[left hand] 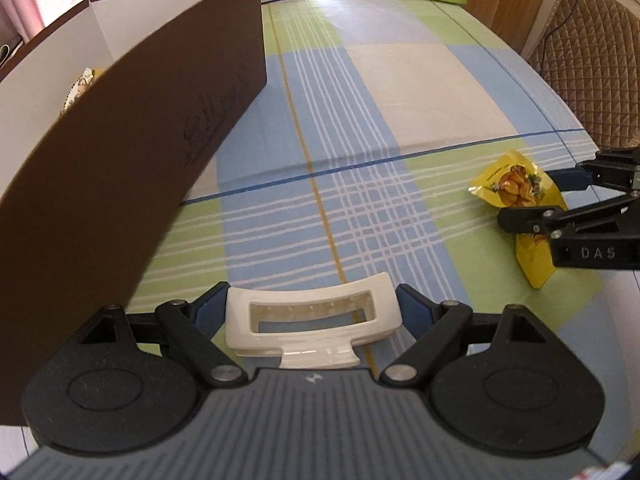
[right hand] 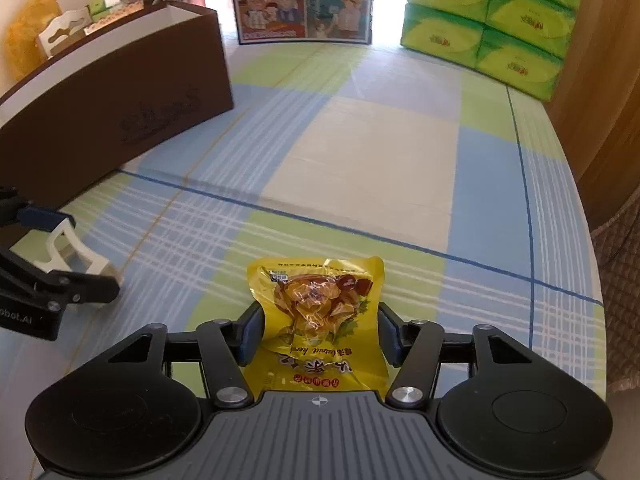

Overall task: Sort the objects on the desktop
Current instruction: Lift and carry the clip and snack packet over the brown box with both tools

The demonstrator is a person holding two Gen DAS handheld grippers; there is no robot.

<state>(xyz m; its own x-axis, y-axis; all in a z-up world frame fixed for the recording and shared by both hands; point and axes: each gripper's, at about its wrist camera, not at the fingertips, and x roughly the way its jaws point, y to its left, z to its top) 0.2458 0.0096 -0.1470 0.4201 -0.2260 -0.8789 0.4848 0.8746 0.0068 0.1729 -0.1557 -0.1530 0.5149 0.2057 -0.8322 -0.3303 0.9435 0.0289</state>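
My left gripper (left hand: 312, 304) has its blue pads against both ends of a white plastic clip (left hand: 312, 316), held just above the checked tablecloth; it also shows in the right wrist view (right hand: 68, 248). My right gripper (right hand: 320, 332) straddles a yellow snack packet (right hand: 320, 308) lying on the cloth, its pads at the packet's two sides. The packet also shows in the left wrist view (left hand: 516, 188). A brown box (left hand: 132, 152) with white inside walls stands on the left, open at the top, with a packet (left hand: 78, 90) inside.
Green tissue packs (right hand: 492, 20) are stacked at the far right of the table. A picture board (right hand: 304, 4) stands at the far edge. A quilted chair back (left hand: 592, 64) is at the table's right side. Small items (right hand: 64, 28) sit behind the box.
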